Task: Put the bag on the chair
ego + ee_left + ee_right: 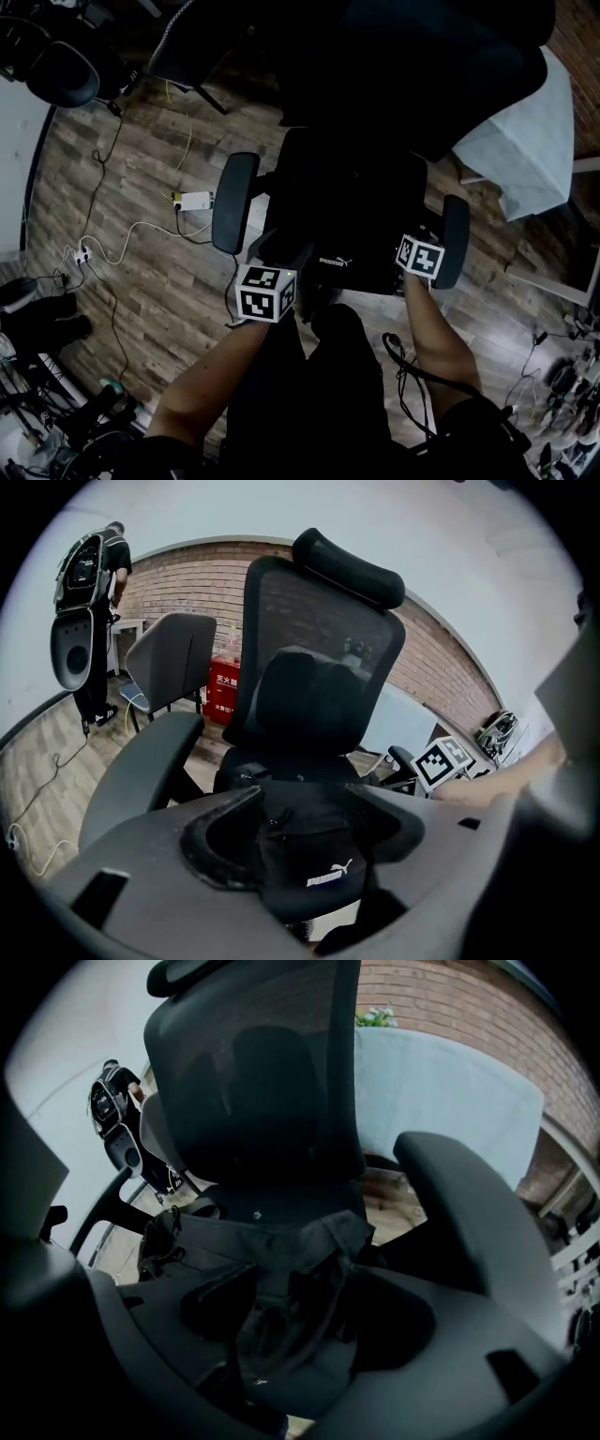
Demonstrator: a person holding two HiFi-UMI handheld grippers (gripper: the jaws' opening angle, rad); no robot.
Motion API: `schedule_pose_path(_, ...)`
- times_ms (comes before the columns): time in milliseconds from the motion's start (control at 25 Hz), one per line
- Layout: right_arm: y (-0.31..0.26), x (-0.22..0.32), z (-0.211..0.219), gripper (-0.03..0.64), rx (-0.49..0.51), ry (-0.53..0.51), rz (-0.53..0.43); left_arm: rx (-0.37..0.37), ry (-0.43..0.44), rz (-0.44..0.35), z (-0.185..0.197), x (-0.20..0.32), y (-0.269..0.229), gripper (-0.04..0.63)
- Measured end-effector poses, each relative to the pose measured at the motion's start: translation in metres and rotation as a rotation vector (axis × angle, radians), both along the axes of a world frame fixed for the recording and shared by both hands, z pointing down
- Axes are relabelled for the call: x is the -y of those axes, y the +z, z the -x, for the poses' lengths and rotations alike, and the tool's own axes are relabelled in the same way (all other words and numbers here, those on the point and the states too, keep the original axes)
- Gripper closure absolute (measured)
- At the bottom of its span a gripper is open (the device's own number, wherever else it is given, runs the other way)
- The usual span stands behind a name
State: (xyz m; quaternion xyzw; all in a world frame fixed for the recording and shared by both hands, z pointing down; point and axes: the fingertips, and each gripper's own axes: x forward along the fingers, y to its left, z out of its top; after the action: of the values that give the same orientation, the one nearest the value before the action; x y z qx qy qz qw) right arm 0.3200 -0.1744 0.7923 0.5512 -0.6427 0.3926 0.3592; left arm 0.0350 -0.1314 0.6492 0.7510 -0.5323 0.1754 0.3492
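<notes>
Wood floor [141, 272]; black white-logo bag [349, 246] on chair [234, 202], left gripper [305, 801] and right gripper [295, 1283] jaws wide.

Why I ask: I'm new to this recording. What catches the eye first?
A black office chair fills the middle, a black bag lying on its seat. The left hand-held gripper and the right hand-held gripper hang over the seat's front, jaws apart, the bag showing between them.
</notes>
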Motion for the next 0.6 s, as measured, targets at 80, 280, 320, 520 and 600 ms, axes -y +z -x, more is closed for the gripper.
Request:
schedule_pose_path(80, -0.017, 0.0, 0.003, 0.295, 0.02, -0.006, -0.022, -0.008, 0.011, -0.016, -0.003, -0.002, -0.013, 0.293)
schedule_pose_path(280, -0.069, 0.0, 0.021, 0.306, 0.086, -0.02, -0.097, -0.031, 0.042, -0.048, -0.004, -0.005, -0.048, 0.299)
schedule_pose_path(320, -0.079, -0.001, 0.025, 0.324, 0.102, -0.023, -0.113, -0.03, 0.049, -0.057, -0.004, -0.005, -0.054, 0.302)
schedule_pose_path(520, -0.15, 0.006, 0.038, 0.43, 0.154, -0.035, -0.239, -0.039, 0.095, -0.129, -0.004, 0.008, -0.096, 0.311)
schedule_pose_path(600, -0.18, 0.009, 0.045, 0.458, 0.175, -0.059, -0.294, -0.046, 0.111, -0.156, -0.003, 0.013, -0.112, 0.335)
